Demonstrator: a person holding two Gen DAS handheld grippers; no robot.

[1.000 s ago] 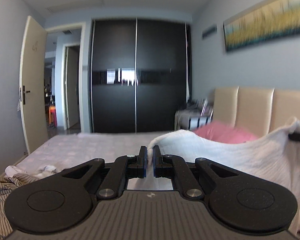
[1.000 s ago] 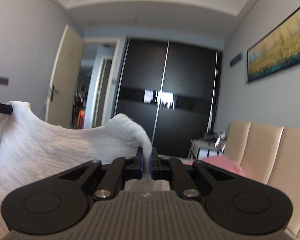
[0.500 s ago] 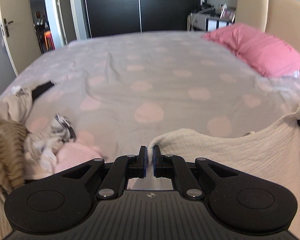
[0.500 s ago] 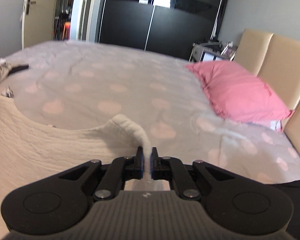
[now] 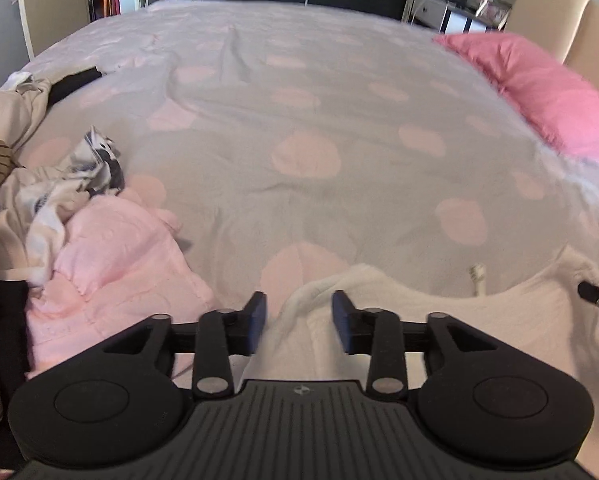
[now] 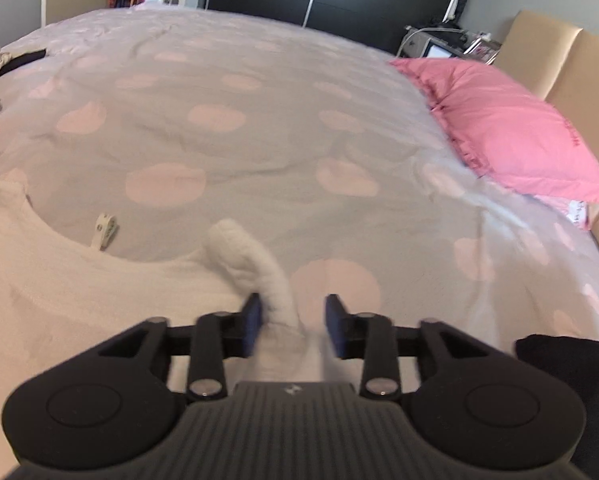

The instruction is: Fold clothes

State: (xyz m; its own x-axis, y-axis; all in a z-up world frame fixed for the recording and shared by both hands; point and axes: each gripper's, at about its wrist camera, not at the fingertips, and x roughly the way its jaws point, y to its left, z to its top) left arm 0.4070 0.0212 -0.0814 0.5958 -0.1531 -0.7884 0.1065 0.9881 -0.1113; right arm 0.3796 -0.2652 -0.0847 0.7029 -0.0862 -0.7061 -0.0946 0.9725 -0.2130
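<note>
A white textured garment lies on the near edge of the bed, its neckline tag showing. My left gripper is open, jaws apart on either side of one shoulder corner of the garment. My right gripper is open too, with the other shoulder strap standing up between its fingers; the garment spreads to the left, and its tag shows.
The bed has a grey cover with pink dots. A pile of clothes with a pink garment lies at the left. A pink pillow lies by the beige headboard. A dark cloth is at lower right.
Both grippers came down from held high to the bed, laid the white garment flat, and opened, letting go of its shoulder corners.
</note>
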